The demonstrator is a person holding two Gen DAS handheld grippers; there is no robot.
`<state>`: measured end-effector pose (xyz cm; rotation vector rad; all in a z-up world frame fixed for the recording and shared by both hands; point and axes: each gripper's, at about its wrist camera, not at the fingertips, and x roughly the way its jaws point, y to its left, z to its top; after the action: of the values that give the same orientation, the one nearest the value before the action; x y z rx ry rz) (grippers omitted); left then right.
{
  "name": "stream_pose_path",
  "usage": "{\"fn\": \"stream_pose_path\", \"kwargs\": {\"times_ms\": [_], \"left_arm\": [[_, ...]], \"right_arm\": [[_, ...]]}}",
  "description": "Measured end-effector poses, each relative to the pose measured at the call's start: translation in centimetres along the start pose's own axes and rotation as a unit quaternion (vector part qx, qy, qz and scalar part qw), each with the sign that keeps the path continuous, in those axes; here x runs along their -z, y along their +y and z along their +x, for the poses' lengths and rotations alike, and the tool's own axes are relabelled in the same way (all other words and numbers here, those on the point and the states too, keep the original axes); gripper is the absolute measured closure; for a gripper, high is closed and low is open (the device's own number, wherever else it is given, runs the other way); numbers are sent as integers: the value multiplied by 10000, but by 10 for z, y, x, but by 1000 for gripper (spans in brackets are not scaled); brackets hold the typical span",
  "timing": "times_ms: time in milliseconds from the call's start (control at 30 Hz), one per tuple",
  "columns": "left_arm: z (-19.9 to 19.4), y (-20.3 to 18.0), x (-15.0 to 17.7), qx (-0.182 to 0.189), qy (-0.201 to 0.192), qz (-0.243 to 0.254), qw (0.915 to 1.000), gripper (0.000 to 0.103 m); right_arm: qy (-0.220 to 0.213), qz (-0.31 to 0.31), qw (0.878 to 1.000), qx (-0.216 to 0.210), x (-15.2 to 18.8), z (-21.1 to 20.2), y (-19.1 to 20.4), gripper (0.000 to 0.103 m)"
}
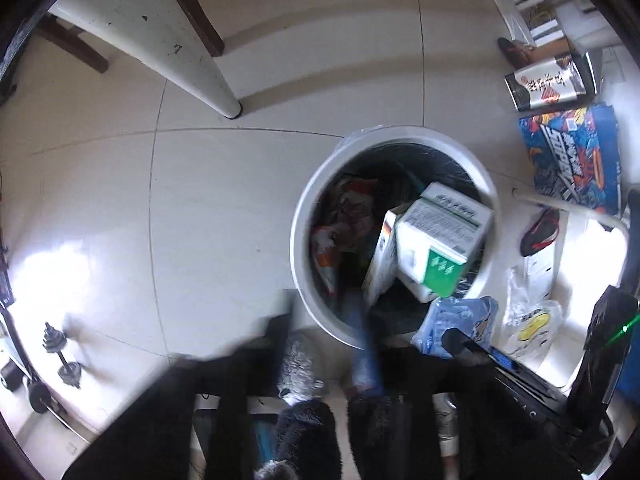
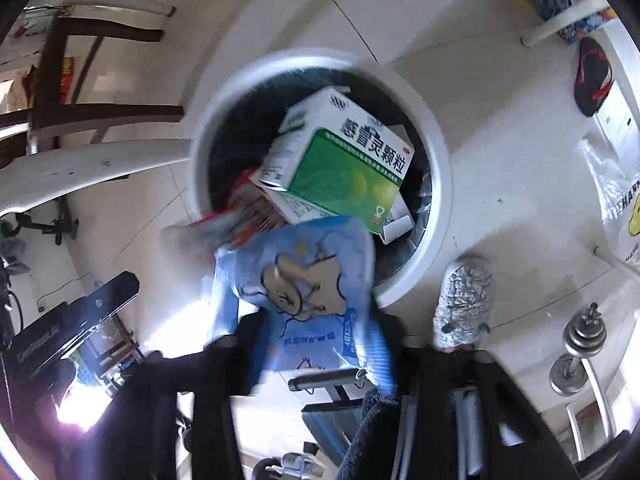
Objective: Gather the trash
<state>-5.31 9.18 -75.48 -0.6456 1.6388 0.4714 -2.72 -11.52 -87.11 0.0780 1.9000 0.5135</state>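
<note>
A round white trash bin (image 1: 304,216) with a black liner stands on the tiled floor. It holds a green-and-white medicine box (image 1: 440,240) and red wrappers (image 1: 340,216). The bin (image 2: 436,152) and box (image 2: 348,164) also show in the right wrist view. My right gripper (image 2: 312,344) is shut on a crumpled blue plastic package (image 2: 304,288) and holds it over the bin's near rim. The package (image 1: 460,320) and right gripper also show in the left wrist view. My left gripper (image 1: 328,332) is open and empty, just short of the bin's near rim; its fingers are blurred.
A white table leg (image 1: 192,60) stands beyond the bin. A colourful box (image 1: 572,156), a printed bag (image 1: 548,84), a white plastic bag (image 1: 532,324) and a shoe (image 1: 540,232) lie to the right. Dumbbells (image 1: 60,356) lie left. A grey slipper (image 2: 464,304) is beside the bin.
</note>
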Motion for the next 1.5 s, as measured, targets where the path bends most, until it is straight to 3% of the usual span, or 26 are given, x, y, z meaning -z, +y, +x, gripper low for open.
{"fn": "stream_pose_path", "kwargs": {"times_ms": [33, 133, 167, 200, 400, 600, 767, 933, 1133, 1500], "left_arm": [[-2, 2, 1, -47, -70, 17, 10000, 26], [-6, 7, 7, -196, -216, 63, 9996, 15], [-7, 10, 9, -223, -231, 70, 9995, 9], [-8, 12, 11, -267, -250, 80, 9993, 0], [-27, 13, 24, -489, -553, 188, 9971, 0], [-54, 4, 47, -659, -711, 291, 9949, 0], [-97, -8, 72, -498, -713, 311, 9957, 0], [-166, -25, 102, -264, -775, 368, 9960, 0], [-265, -40, 142, 145, -847, 466, 9952, 0], [-440, -49, 200, 920, -1420, 522, 9842, 0]], "right_arm": [[-5, -19, 10000, 47, 0, 4, 0, 44], [-57, 6, 9998, 190, 2, 10, -2, 26], [-75, 0, 9998, 194, 3, 9, -3, 14], [-104, -5, 9997, 213, 5, 8, -3, 9], [-270, -106, 9993, 236, 15, -6, -2, 0], [-810, -764, 9857, 1262, 31, -48, 9, 0], [-1008, -1057, 9758, 1629, 47, -95, 15, 0], [-987, -1276, 9751, 1519, 74, -163, 25, 0], [-1032, -1568, 9755, 1145, 124, -282, 53, 0], [-1476, -1929, 9689, 472, 226, -498, 97, 0]]}}
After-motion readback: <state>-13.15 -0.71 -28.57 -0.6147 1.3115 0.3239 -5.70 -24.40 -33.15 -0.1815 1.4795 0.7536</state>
